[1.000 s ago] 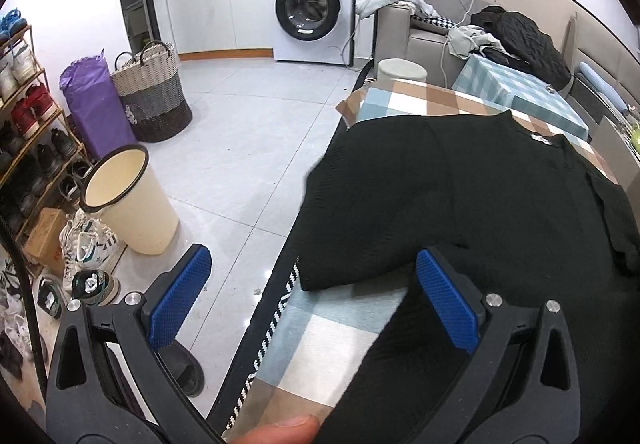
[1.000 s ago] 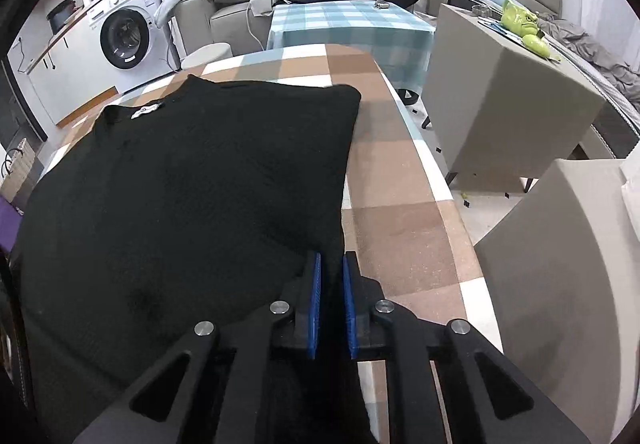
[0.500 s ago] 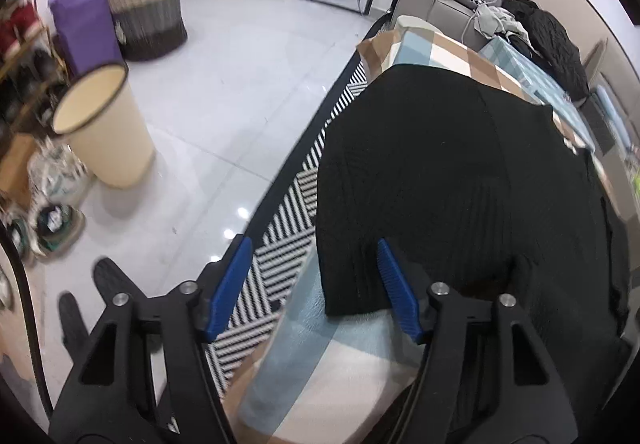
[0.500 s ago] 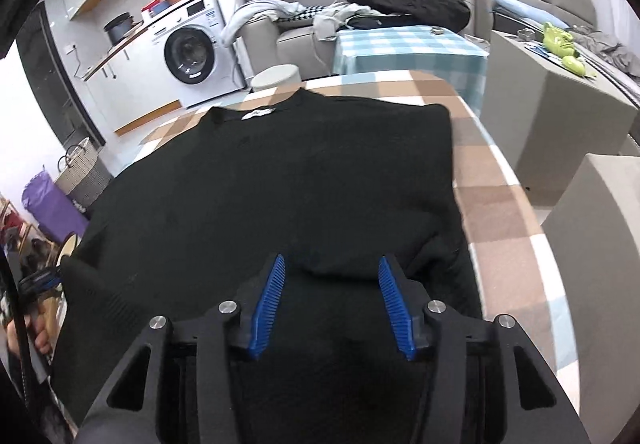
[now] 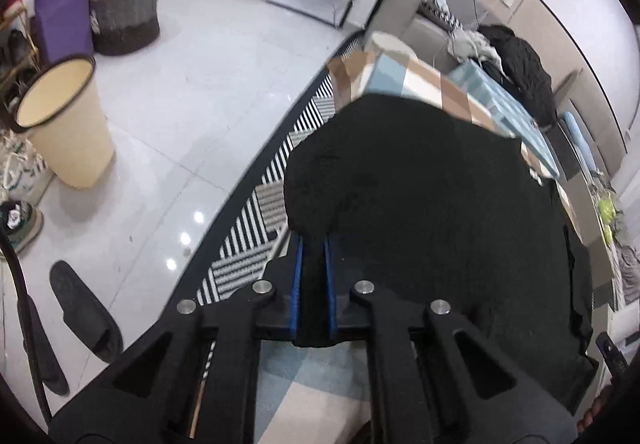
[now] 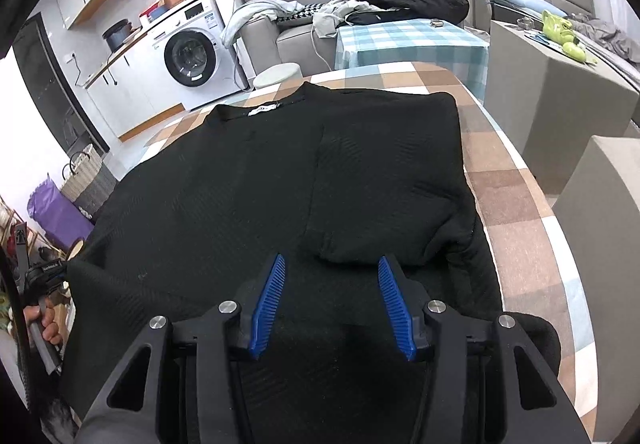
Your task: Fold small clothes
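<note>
A black knit sweater (image 6: 280,172) lies spread on the checked tablecloth (image 6: 508,188), collar away from me, its right side folded inward over the body. My left gripper (image 5: 313,244) is shut on the sweater's (image 5: 420,196) left edge at the table's left side. My right gripper (image 6: 332,280) is open and empty, hovering over the near hem just in front of the folded sleeve end. The left gripper also shows small at the left edge of the right wrist view (image 6: 48,272).
A cream bin (image 5: 64,120), woven basket (image 5: 124,4) and purple bag (image 5: 60,8) stand on the tiled floor left of the table. A striped rug (image 5: 256,220) lies below. A washing machine (image 6: 192,48), sofa and grey boxes (image 6: 556,92) surround the table.
My left gripper closed on the sweater's left edge. My right gripper let go of the right side, opened, and drew back toward the hem.
</note>
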The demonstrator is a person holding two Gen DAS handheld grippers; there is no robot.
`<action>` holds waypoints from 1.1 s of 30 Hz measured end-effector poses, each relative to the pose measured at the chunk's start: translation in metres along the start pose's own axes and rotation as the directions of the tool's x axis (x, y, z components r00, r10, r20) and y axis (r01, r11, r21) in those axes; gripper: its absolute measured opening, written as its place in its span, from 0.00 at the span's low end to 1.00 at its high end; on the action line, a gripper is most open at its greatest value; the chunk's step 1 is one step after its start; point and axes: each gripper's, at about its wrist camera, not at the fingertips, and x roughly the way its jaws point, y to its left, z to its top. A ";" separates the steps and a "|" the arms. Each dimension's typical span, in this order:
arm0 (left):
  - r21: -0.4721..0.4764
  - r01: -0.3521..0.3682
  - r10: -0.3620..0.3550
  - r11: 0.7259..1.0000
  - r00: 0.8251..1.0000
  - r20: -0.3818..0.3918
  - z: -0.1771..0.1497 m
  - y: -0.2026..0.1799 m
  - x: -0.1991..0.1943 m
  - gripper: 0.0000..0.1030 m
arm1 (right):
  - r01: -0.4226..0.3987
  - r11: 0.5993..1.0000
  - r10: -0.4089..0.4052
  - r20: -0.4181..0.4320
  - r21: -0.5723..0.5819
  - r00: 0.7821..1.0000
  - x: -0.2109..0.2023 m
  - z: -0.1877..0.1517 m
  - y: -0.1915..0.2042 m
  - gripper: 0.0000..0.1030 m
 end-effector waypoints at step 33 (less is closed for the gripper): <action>0.332 0.238 -0.230 0.913 0.971 -0.064 -0.007 -0.215 0.001 0.66 | -0.023 0.992 0.023 0.000 0.125 1.000 -0.019 -0.021 -0.039 0.50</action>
